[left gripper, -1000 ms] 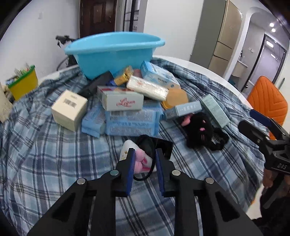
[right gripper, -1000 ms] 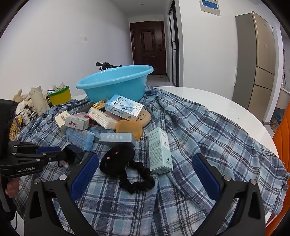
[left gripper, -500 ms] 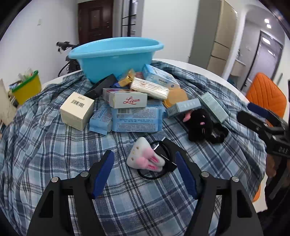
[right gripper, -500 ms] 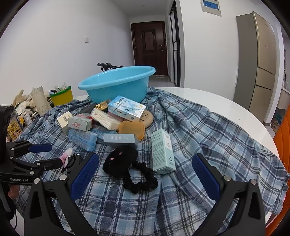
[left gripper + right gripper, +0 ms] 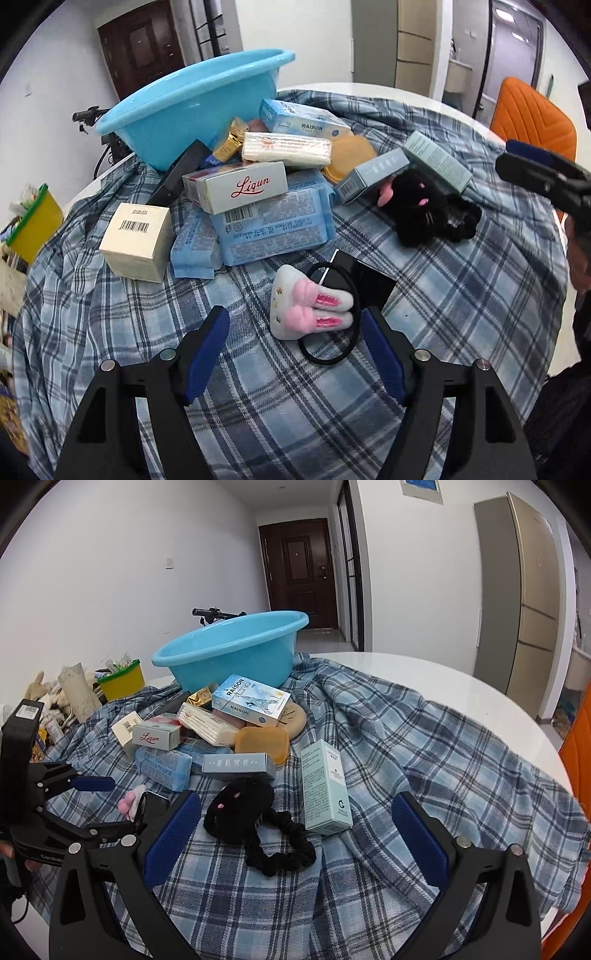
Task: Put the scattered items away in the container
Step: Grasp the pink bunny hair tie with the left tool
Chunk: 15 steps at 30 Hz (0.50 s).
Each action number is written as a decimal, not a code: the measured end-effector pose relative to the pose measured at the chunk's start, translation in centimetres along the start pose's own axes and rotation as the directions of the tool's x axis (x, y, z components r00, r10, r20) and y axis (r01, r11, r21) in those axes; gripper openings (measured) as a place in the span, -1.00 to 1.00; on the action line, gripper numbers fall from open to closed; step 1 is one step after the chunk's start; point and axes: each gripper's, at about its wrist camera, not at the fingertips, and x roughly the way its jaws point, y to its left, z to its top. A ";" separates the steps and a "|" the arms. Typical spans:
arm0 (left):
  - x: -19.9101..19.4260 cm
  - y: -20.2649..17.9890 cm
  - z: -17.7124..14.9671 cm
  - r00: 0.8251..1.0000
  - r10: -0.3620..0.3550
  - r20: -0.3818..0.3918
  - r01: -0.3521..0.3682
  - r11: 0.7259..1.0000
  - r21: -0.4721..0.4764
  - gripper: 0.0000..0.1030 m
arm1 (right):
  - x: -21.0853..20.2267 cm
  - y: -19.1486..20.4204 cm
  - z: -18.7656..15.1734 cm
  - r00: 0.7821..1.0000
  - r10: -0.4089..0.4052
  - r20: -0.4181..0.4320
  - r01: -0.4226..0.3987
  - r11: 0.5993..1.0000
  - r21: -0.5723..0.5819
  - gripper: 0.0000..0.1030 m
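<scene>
A white and pink bunny hair tie (image 5: 295,306) with a black elastic loop lies on the plaid cloth (image 5: 461,295), partly on a flat black card (image 5: 369,280). My left gripper (image 5: 293,321) straddles it with jaws opening; the blue pads (image 5: 207,343) do not touch it. The blue basin (image 5: 192,107) stands at the far side behind a heap of boxes and tissue packs. My right gripper (image 5: 295,805) is held wide open above the cloth, with a black plush hair tie (image 5: 240,808) and a mint box (image 5: 325,786) lying ahead of it, untouched.
A cream barcode box (image 5: 136,236) sits left of the heap. The Ligun box (image 5: 240,184) tops blue tissue packs. An orange chair (image 5: 532,110) stands to the right of the round white table (image 5: 443,686). A yellow bin (image 5: 122,679) stands off the far left.
My left gripper, shut on the bunny hair tie a second ago, has opened wide; the tie now lies free on the cloth. The left wrist rolled. The right gripper stayed still.
</scene>
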 end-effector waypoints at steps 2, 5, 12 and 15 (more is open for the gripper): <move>0.5 -0.2 0.3 1.000 -0.020 -0.002 0.020 1.000 0.009 0.47 | 0.3 0.0 0.0 1.000 0.004 -0.008 -0.004 1.000 0.001 0.99; 1.2 -0.6 0.9 0.998 -0.057 -0.011 0.057 0.998 0.022 0.47 | 0.3 0.1 0.0 1.000 0.001 -0.008 -0.001 1.000 -0.006 0.99; 3.5 0.5 1.4 0.991 -0.124 -0.040 0.123 0.992 -0.039 0.49 | 0.4 -0.7 0.1 1.000 -0.020 -0.010 0.020 1.000 0.009 0.99; 3.1 1.4 1.3 0.989 -0.146 -0.032 0.143 0.987 -0.070 0.26 | 0.6 -1.2 0.1 1.000 -0.018 -0.017 0.019 0.999 0.033 0.99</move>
